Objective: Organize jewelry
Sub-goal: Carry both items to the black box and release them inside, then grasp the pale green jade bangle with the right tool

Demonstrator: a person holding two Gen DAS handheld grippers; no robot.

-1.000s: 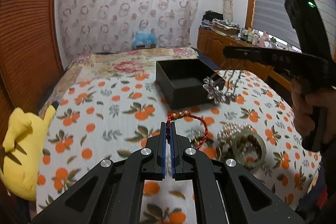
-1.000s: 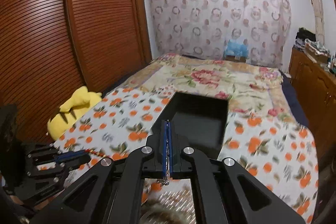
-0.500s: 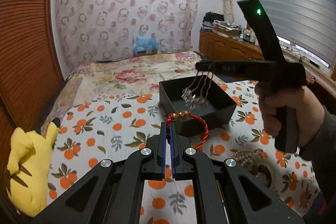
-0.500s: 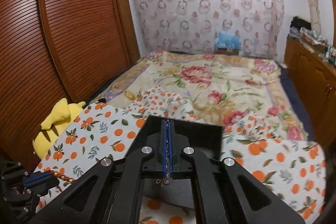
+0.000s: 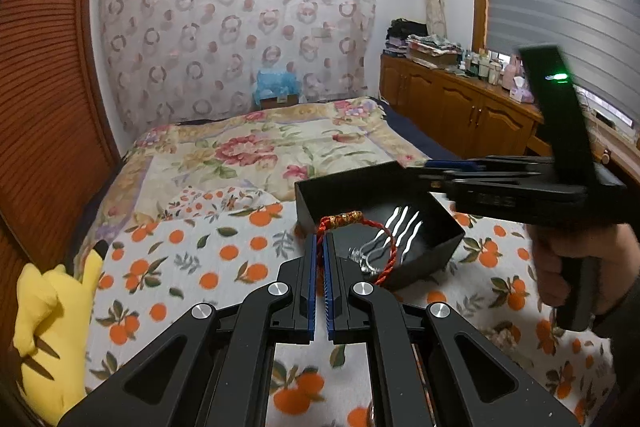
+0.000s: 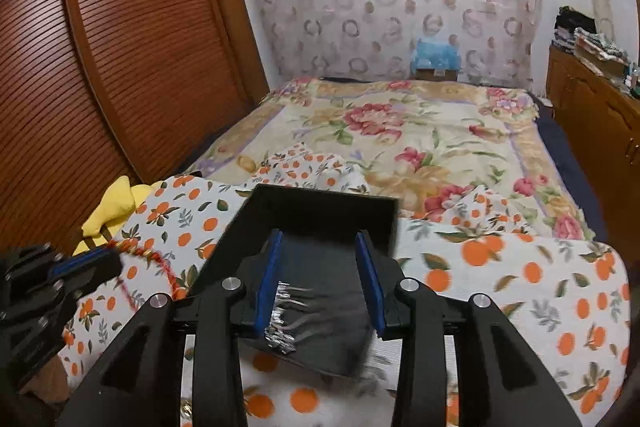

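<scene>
Released since half a second ago, the silver tasselled necklace (image 6: 286, 311) lies in the open black box (image 5: 436, 251) at lower centre; right tongs (image 6: 320, 281) are spread wide, left tongs (image 5: 319, 247) are clamped on the red braided cord bracelet (image 5: 384, 247), judged next.

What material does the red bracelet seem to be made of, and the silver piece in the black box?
Red bracelet: twisted cord, matte, with gold-looking beads; the strands show.
Silver piece: probably polished metal, since it throws bright glints; motion blur hides detail.
Black box: matte, perhaps cardboard; unclear.
</scene>
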